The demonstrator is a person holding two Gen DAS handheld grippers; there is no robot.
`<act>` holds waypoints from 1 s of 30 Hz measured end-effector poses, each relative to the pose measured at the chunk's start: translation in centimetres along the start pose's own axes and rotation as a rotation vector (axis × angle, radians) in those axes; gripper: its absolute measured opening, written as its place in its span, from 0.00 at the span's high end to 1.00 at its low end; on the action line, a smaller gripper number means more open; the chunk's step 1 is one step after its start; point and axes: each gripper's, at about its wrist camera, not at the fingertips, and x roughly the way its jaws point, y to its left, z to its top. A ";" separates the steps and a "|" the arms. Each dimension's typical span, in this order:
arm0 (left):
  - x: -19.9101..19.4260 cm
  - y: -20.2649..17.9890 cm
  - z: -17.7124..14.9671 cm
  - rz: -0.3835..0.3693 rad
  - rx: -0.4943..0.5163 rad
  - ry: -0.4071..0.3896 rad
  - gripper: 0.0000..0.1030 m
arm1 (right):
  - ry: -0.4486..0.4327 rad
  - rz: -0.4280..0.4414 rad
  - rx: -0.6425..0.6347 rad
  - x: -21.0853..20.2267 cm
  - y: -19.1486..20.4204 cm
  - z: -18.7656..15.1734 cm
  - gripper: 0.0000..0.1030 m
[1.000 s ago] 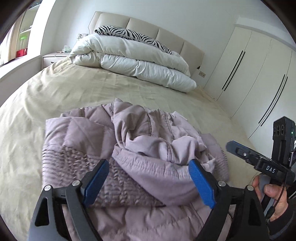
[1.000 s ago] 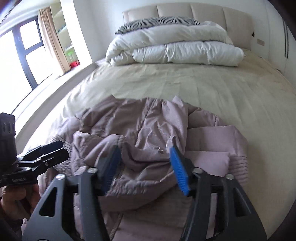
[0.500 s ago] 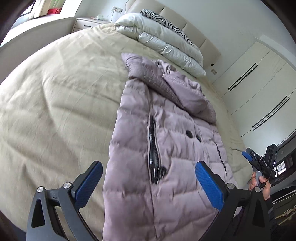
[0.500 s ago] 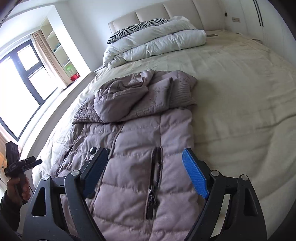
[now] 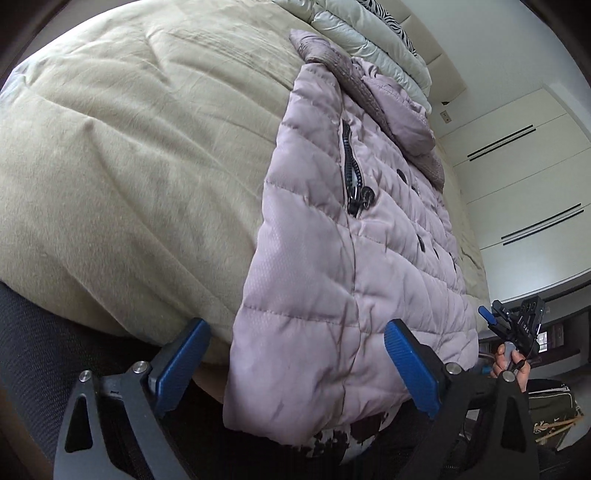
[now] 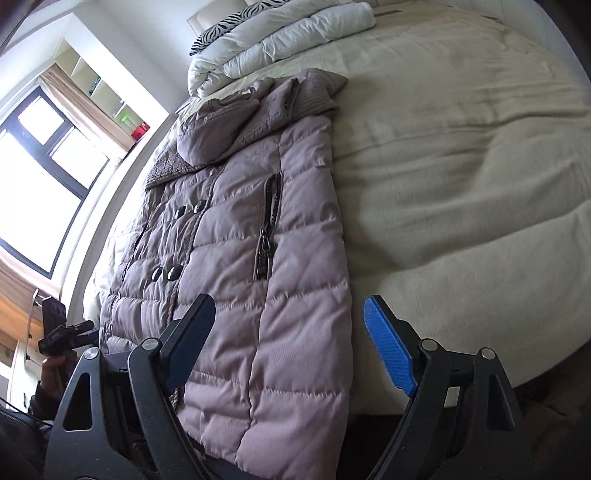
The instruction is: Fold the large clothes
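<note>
A mauve quilted jacket point(image 5: 332, 240) point(image 6: 240, 221) lies front up and stretched out on the beige bed point(image 5: 129, 166), hood towards the headboard. Its hem hangs over the bed's foot edge. My left gripper point(image 5: 295, 332) hovers at the hem's left corner. Its jaws are closing, the fabric lies between them and the pads do not press on it. My right gripper point(image 6: 288, 301) stands open over the hem's right corner, pads clear of the cloth. Each wrist view shows the other gripper off to the side, the right gripper point(image 5: 517, 325) and the left gripper point(image 6: 70, 332), each held in a hand.
A folded white duvet point(image 6: 288, 40) and a zebra pillow point(image 6: 218, 33) lie at the headboard. White wardrobe doors point(image 5: 517, 184) stand on one side of the bed, a window point(image 6: 37, 184) with curtains on the other. Bare bedspread point(image 6: 461, 184) flanks the jacket.
The jacket went from a bunched heap to lying flat and stretched out. Both grippers drew back to the foot of the bed and sank towards the hem, which now hangs over the edge.
</note>
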 end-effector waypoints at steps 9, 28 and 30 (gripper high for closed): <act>1.9 0.0 -0.3 -0.041 -0.039 0.101 0.28 | 0.107 0.012 0.061 -0.2 -2.5 -2.8 0.20; 2.3 0.0 -1.0 -0.109 -0.027 0.169 0.51 | 0.268 0.094 0.154 2.5 -3.3 -5.6 0.53; 2.1 0.0 -1.0 -0.107 -0.021 0.166 0.59 | 0.278 0.100 0.163 2.7 -3.2 -5.8 0.63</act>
